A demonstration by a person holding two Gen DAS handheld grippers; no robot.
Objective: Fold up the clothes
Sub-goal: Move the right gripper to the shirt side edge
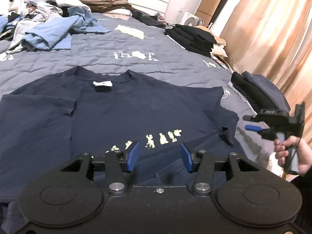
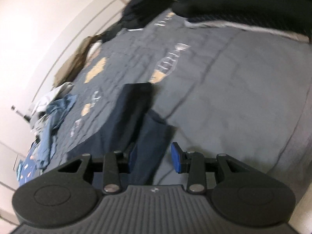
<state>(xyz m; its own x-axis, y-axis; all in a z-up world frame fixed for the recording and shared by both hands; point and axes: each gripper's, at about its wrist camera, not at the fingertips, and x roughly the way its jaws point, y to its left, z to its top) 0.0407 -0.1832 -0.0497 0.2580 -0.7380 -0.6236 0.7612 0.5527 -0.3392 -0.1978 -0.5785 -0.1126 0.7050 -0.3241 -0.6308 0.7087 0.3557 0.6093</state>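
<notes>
A navy T-shirt [image 1: 136, 113] lies flat on the grey quilt [image 1: 148, 58], collar away from me, with a white neck label [image 1: 102, 83] and a pale yellow print [image 1: 163, 138]. Its left sleeve is folded inward and its right edge is rumpled. My left gripper [image 1: 159, 159] hovers over the shirt's near hem, open, with nothing between its blue pads. At the right, a hand [image 1: 292, 152] holds my right gripper [image 1: 247, 122] above the bed beside the shirt, open and empty. The blurred right wrist view shows my right gripper [image 2: 155, 160] over the shirt's sleeve [image 2: 136, 107], which lies underneath.
A heap of unfolded blue and grey clothes [image 1: 48, 29] sits at the far left. A stack of folded black garments [image 1: 193, 37] and a second dark stack [image 1: 259, 93] line the bed's right edge. Peach curtains [image 1: 273, 29] hang behind them, with a small fan [image 1: 190, 21] beyond.
</notes>
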